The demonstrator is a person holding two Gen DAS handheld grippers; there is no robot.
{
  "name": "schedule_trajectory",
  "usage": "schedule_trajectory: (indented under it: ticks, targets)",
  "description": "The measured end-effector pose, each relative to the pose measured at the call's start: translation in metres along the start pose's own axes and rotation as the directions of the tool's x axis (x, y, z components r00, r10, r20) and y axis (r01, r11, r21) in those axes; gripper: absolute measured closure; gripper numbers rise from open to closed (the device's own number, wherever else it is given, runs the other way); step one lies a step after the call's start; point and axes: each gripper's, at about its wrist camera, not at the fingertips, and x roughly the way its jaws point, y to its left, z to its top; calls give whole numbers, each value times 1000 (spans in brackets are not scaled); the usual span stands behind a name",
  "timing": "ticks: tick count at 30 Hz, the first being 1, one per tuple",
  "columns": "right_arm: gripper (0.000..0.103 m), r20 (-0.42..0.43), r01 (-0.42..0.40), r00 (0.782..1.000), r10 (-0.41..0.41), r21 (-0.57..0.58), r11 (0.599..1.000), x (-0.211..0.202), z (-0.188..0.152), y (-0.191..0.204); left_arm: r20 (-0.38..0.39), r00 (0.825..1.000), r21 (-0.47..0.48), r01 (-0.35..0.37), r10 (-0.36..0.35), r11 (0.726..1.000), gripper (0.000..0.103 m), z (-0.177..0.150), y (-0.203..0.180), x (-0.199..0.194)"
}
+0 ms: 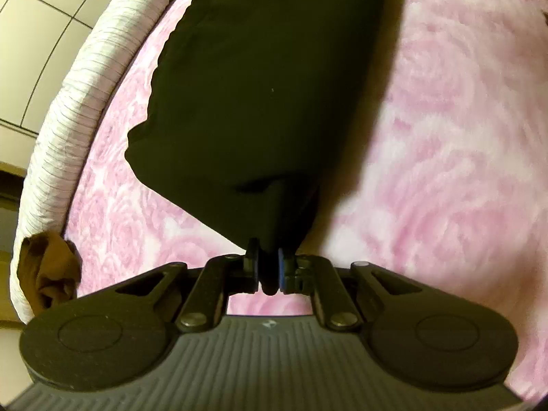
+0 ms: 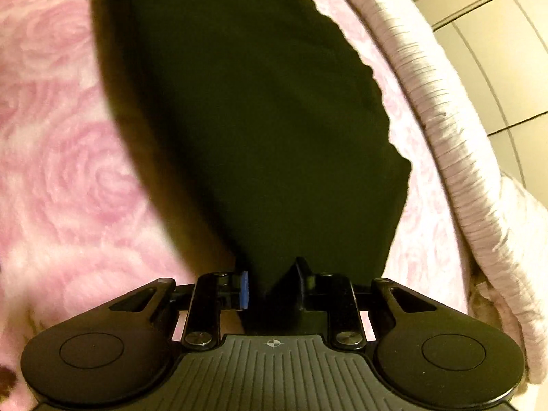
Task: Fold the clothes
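Observation:
A black garment (image 1: 260, 96) lies stretched over a pink rose-patterned bedspread (image 1: 445, 137). My left gripper (image 1: 269, 267) is shut on a near corner of it, with cloth bunched between the blue pads. In the right wrist view the same black garment (image 2: 253, 130) runs away from my right gripper (image 2: 270, 291), which is shut on another near corner; the cloth fills the gap between the fingers. Both corners are held slightly above the bedspread (image 2: 61, 157).
A white ribbed bed edge (image 1: 78, 102) curves along the left, with a crumpled brown cloth (image 1: 48, 270) on it. The same white edge (image 2: 455, 144) curves along the right in the right wrist view. Beige tiled floor (image 1: 37, 34) lies beyond the bed.

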Motion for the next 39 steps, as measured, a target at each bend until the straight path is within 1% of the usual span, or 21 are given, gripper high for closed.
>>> schedule_trajectory:
  ticks: [3,6,8,9,13,15,16,20,21,22,23,27,29,30,32,33,34,35,36,38,39]
  targets:
    - [78,-15,-5,1000,5,1,1000,-4,2,0,2,1000,6,-18,18,1000,86,-6,-5,-5]
    - [72,-31,5,1000,-6,-3,1000,-10,6,4,-5,998,29,-58,59,998,78,-10,-12,-17]
    - [64,-56,26,998,-26,-1,1000,-14,14,8,27,997,34,-78,77,996,54,-8,-17,-23]
    - [62,-63,34,997,-33,3,999,-16,18,10,48,995,36,-86,84,996,54,-6,-20,-26]
    - [51,1,25,1000,-25,3,1000,-33,36,28,81,994,69,-80,74,994,55,10,-29,-11]
    - [43,70,14,997,-12,-30,999,-43,48,42,69,994,104,-91,84,990,66,18,-32,4]
    - [41,107,12,994,-7,-51,999,-45,55,50,59,995,105,-88,82,991,82,21,-30,11]
    - [41,170,-26,984,47,-123,992,-36,84,73,58,996,62,-65,61,996,89,8,-15,11]
    - [48,144,-43,988,60,-121,992,-26,87,72,48,997,45,-61,59,997,92,-1,-12,9]
    - [71,116,-63,990,76,-109,992,-17,89,69,37,998,28,-57,56,998,92,-10,-9,7]
    - [76,90,-84,992,92,-82,993,-9,86,62,37,998,25,-53,52,998,92,-17,-8,4]
    - [76,58,-83,994,88,-86,993,-7,67,48,63,997,27,-53,51,998,91,-11,-9,-4]
    - [76,51,-83,995,87,-80,993,-14,61,42,71,994,45,-81,78,996,81,-8,-12,-9]
    - [74,53,-81,995,85,-72,994,-18,61,39,82,993,60,-96,91,994,78,-6,-14,-12]
    - [65,54,-64,996,68,-69,996,-24,62,39,105,988,93,-123,113,988,63,-1,-20,-16]
    - [51,62,-46,997,51,-73,996,-25,62,42,120,986,118,-132,118,984,60,1,-24,-15]
    - [44,71,-33,997,39,-79,996,-26,63,46,125,985,127,-133,117,983,60,4,-25,-13]
    - [42,83,-36,996,43,-89,995,-24,65,50,120,987,117,-122,108,986,60,5,-23,-9]
    - [42,95,-38,994,48,-98,994,-22,68,53,114,988,107,-112,99,988,61,7,-20,-5]
    - [42,107,-46,992,59,-118,992,-16,73,62,104,991,87,-91,81,992,89,11,-16,3]
    - [44,109,-56,992,69,-120,991,-11,75,63,99,992,77,-80,72,994,89,13,-14,7]
